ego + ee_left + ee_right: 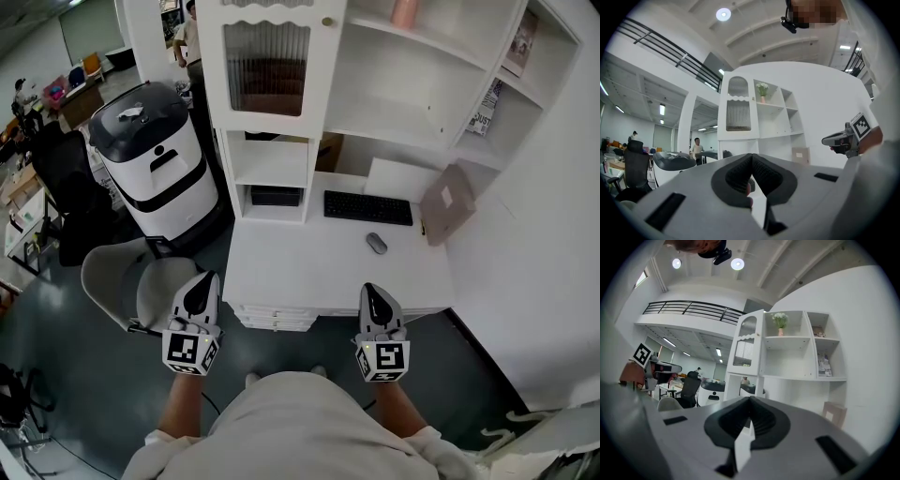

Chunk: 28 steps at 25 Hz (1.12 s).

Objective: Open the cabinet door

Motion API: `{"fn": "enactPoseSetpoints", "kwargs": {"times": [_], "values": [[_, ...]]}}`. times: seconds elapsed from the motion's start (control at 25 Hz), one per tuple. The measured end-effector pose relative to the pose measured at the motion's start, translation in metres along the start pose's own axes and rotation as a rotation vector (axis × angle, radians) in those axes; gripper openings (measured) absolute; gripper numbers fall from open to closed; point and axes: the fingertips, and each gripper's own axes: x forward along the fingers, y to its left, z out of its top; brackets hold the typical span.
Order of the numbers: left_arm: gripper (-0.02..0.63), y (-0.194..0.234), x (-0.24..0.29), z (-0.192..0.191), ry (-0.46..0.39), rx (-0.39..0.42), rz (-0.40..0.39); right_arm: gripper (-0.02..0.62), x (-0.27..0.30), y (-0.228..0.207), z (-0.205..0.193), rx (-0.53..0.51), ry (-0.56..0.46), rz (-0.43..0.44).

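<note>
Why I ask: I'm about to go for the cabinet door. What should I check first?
1. Cabinet door shut, its knob in view: ok.
2. Left gripper empty: ok.
3. Right gripper empty: ok.
4. Jaws open for the knob: not ok, both are shut.
5. Grippers close to the door: not ok, both hang at the near edge of the desk.

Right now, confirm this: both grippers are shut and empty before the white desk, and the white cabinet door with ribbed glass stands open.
Wrong on the door: the head view shows the white cabinet door with ribbed glass shut, flush in its frame. The left gripper and right gripper are indeed shut and empty before the white desk.
</note>
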Motion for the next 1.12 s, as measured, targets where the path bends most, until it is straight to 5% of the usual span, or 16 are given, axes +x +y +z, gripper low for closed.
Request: {"fn": "enactPoseSetpoints", "kwargs": {"times": [0.24,0.36,0.64,1.12], "values": [[-0.001,-0.01,0.008,0.002,-0.017,-0.01,-0.02,0.003,-0.003,-0.01,-0.004,0.004,0.003,-0.021],[0.113,-0.015,0.01,0.011,-0.036,-0.019,-0.043,0.003,-0.003,-0.015,-0.005,0.007,0.01,-0.029],[0.253,-0.015,0.01,0.017,-0.046,-0.041,-0.072,0.003,0.0,-0.015,-0.004,0.005,0.007,-0.034],[0.295,-0.011,0.015,0.019,-0.035,-0.059,-0.052,0.003,-0.002,-0.019,-0.004,-0.001,0.003,-0.038]]}}
